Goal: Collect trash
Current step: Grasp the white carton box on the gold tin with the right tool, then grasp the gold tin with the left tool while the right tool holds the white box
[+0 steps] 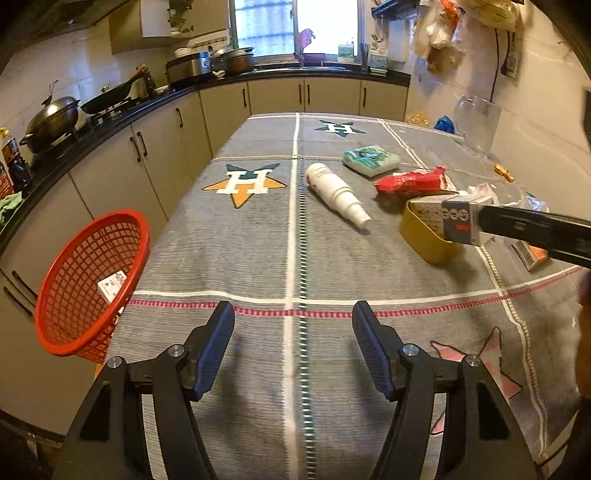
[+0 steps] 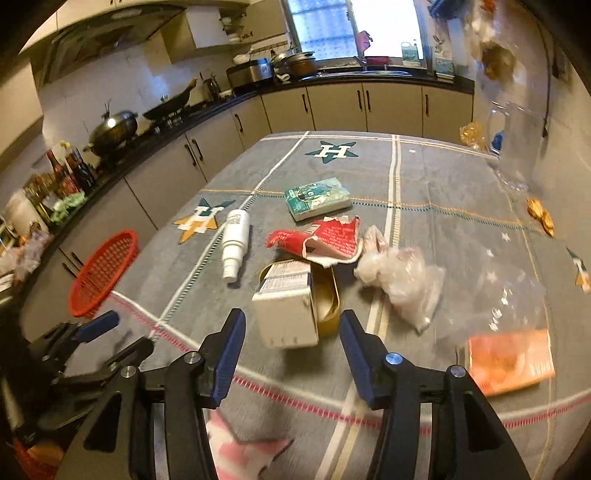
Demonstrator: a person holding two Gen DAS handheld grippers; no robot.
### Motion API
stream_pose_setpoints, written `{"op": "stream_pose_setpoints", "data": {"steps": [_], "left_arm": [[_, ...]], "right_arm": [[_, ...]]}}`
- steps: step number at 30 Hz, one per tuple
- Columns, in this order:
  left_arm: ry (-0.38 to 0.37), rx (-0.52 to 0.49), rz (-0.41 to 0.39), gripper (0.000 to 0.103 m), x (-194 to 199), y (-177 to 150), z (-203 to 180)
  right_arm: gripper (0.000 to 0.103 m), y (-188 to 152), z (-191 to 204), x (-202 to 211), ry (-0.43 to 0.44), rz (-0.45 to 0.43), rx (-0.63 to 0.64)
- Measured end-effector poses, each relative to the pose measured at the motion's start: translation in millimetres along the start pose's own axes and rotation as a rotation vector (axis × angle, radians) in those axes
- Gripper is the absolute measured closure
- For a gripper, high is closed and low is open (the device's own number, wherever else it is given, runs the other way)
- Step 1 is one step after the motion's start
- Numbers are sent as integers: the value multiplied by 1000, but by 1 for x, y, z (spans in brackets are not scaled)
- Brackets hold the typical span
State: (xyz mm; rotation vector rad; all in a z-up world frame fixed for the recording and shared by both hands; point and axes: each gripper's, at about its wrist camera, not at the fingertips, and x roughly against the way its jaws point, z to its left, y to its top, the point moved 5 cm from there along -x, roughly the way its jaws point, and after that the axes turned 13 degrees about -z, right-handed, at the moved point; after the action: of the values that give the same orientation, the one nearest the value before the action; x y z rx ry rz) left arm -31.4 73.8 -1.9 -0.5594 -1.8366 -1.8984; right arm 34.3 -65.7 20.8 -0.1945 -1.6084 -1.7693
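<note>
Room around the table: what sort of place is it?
A home kitchen, most likely. A wok and a lidded pot stand on the counter along the cabinets, and a rice cooker sits near the window.

Table cloth (image 1: pixel 258 258) is matt woven fabric, grey with printed stars; red basket (image 1: pixel 92 280) is glossy plastic mesh. White spray bottle (image 2: pixel 234 242) smooth plastic, gold tin (image 2: pixel 327 295) shiny metal, white carton (image 2: pixel 286 306) matt cardboard. Red wrapper (image 2: pixel 321 240) torn glossy paper, clear bag (image 2: pixel 400 277) crinkled thin plastic film.
</note>
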Motion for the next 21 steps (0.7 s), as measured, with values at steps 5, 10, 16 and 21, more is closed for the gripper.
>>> {"op": "stream_pose_setpoints", "data": {"steps": [5,10,16,21], "left_arm": [[-15,-2,5,36,0,1,-5],[-28,-6,15,36,-3,3,-13],[-79,6,18,36,-8,20,-27],[-141,54,48,36,-26,37,-40]], "right_arm": [[46,-3,7,-23,-7,26,40],[65,-3,7,-19,-22,-3,40],[65,7,0,18,36,-78,-23],[65,14,-14,44,12,-145,-59]]}}
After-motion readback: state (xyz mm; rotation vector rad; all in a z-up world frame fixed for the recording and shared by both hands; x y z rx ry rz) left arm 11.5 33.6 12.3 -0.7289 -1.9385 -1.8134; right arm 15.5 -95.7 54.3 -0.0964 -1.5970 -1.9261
